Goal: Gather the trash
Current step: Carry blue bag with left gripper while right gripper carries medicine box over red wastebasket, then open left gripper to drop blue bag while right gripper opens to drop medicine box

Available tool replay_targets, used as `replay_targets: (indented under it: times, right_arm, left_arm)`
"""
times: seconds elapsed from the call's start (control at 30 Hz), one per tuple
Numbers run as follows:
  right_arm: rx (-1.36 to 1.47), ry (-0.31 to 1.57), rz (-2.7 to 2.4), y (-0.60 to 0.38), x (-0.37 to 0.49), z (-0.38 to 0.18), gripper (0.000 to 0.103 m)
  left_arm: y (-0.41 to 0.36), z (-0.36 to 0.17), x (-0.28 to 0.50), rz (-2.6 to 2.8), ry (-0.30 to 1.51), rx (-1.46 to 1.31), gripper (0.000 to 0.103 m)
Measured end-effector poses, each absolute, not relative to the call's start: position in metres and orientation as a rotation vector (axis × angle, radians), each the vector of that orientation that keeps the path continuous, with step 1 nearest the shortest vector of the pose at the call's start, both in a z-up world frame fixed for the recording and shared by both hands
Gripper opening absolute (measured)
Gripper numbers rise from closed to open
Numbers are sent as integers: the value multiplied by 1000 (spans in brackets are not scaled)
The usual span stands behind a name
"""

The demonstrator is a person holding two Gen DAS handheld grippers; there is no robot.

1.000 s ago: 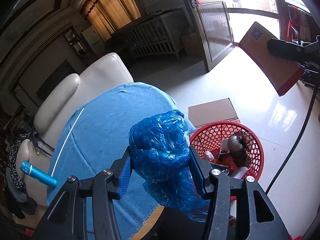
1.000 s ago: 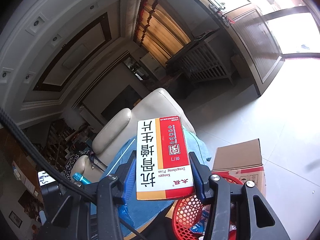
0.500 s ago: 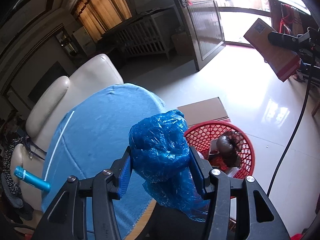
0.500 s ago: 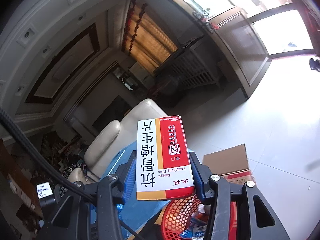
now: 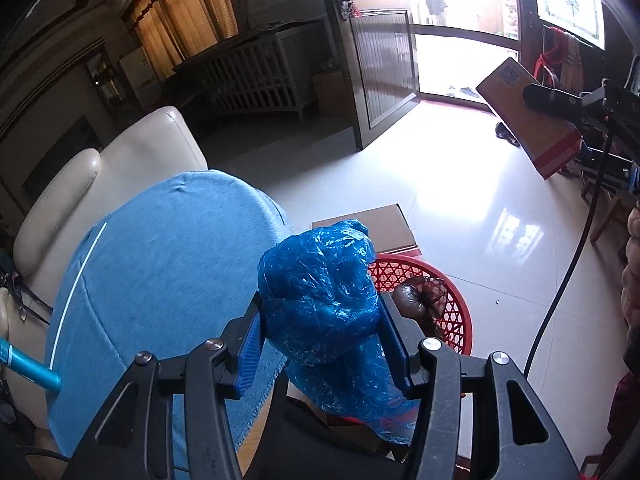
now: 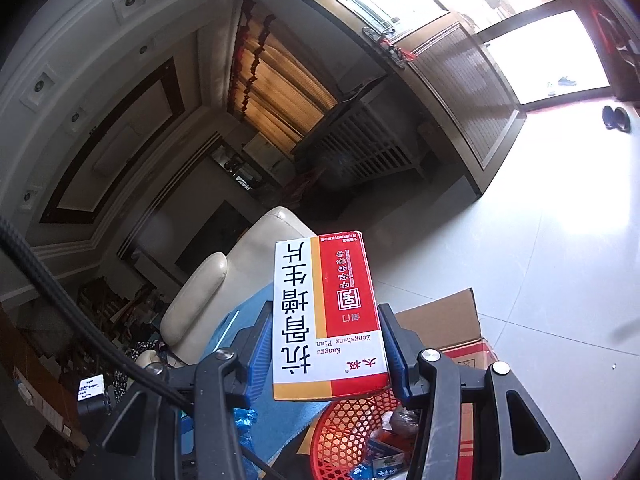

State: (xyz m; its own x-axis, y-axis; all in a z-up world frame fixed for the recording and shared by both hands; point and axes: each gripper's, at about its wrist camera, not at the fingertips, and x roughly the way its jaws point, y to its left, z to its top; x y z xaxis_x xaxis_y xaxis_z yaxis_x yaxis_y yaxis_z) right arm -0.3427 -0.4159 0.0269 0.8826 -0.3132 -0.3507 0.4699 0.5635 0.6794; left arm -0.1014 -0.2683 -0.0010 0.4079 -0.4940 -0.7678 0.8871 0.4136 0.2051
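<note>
A: Where does the trash stand right now?

B: Both pieces are off the bench and in the air. The left tongs (image 5: 322,344) are clamped on a crumpled blue plastic bag (image 5: 324,300), its loose tail hanging below the blue pads. The right tongs (image 6: 326,354) are clamped on a red-and-white medicine box (image 6: 326,316), held by its two long sides.

A: And the bin?

B: A red mesh basket (image 5: 454,300) sits on the floor just beside the bench with the blue cloth (image 5: 160,264). It already holds some rubbish, including a dark bundle. A cardboard carton (image 5: 384,224) stands right behind it.

A: So which step is this?

B: Carrying, I'd say; pickup is done and the drop is not. In the left wrist view the bag overlaps the basket's near rim, so it looks close to being over the opening. The box looks high and off to the side; in the left wrist view it sits well apart from the basket.

A: What does the next move call for?

B: Bring the bag fully over the opening, then part the left tongs; the thin film may cling to a pad, so a small shake could help. The box then needs lowering over the basket before release, not the carton beside it.
</note>
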Motion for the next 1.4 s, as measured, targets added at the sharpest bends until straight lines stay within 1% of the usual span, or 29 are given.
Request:
replay_targets:
  times: [0.33, 0.9, 1.07, 1.17, 1.2, 1.4]
  right_arm:
    - [867, 193, -474, -402, -346, 31, 52]
    - [895, 211, -472, -410, -345, 31, 52]
    - [900, 233, -463, -416, -338, 28, 52]
    - [905, 249, -461, -421, -334, 26, 52]
    - [907, 255, -460, -422, -332, 24, 52]
    - [902, 289, -448, -428, -319, 25, 53]
  left_arm:
    - [-275, -1, -105, -966, 652, 690, 56]
    - [-286, -10, -105, -1007, 664, 699, 57]
    - [-287, -13, -91, -1022, 724, 658, 57]
    - [-285, -12, -83, -1033, 755, 616, 60]
    - [-285, -11, -81, -1035, 759, 602, 62]
    - [-276, 1, -70, -1040, 753, 547, 63]
